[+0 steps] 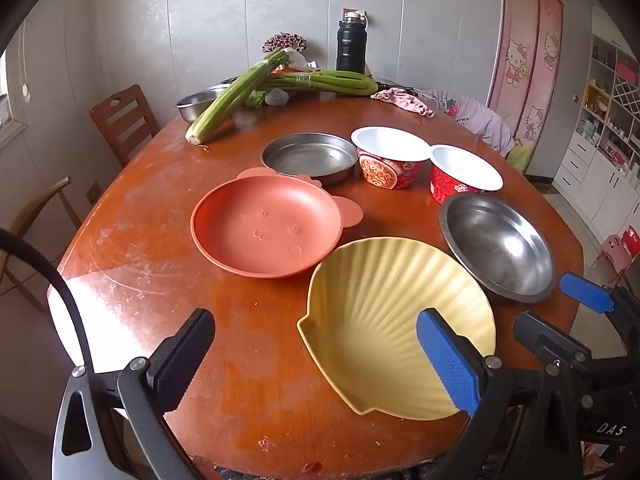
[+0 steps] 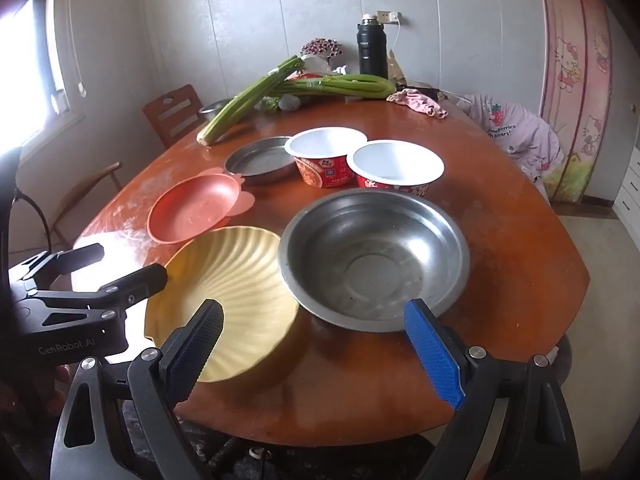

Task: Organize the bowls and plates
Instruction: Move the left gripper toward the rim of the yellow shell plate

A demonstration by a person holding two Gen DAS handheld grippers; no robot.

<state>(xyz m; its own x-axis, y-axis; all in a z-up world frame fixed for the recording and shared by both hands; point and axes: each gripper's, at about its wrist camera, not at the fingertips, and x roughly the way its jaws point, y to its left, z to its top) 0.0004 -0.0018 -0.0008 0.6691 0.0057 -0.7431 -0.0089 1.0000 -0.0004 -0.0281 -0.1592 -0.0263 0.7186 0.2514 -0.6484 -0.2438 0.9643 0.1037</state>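
Steel bowl (image 2: 374, 258) overlaps the yellow shell plate (image 2: 224, 280), hiding its edge; left gripper (image 1: 316, 356) and right gripper (image 2: 316, 344) gape wide.

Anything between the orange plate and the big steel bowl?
Yes: the yellow shell plate fills the near part of that gap between orange plate and steel bowl; farther back, bare table. Left wrist view.

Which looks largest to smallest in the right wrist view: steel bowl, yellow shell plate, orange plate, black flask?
1. steel bowl
2. yellow shell plate, nearly equal, so unsure
3. orange plate, farther away
4. black flask, farthest away
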